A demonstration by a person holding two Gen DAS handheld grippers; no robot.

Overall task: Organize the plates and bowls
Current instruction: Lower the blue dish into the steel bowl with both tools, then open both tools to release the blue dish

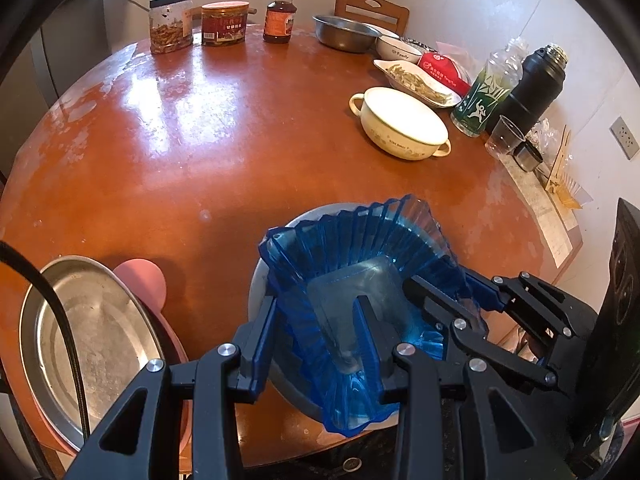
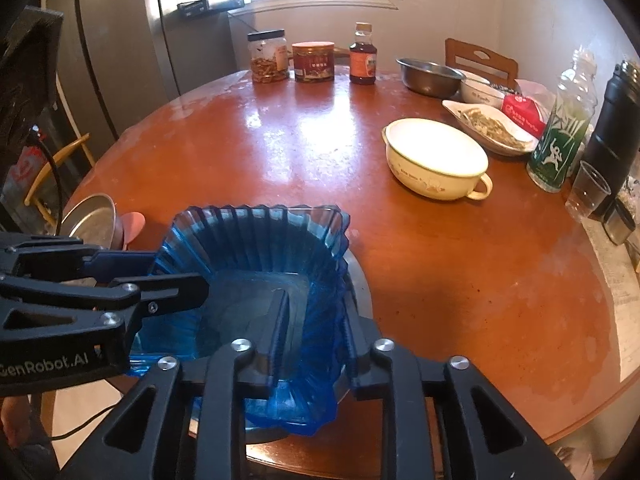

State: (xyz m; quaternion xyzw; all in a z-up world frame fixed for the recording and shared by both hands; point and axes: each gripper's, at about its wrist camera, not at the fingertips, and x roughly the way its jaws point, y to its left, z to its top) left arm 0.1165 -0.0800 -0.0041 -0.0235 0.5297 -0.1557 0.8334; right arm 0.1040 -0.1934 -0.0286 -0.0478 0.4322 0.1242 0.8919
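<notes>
While the left gripper [image 1: 316,332] straddles the near wall of the blue fluted bowl [image 1: 360,264], closed on it to steady it, the bowl sits nested in a grey bowl [image 1: 260,280] at the table's [image 1: 200,140] near edge. From the right wrist view, the right gripper [image 2: 316,332] brackets the bowl's right wall (one finger inside, one outside), but whether its pads press cannot be told.

blue fluted square glass bowl [image 1: 360,280] | upright, nested in grey metal bowl [image 1: 264,276] | near table edge
</notes>
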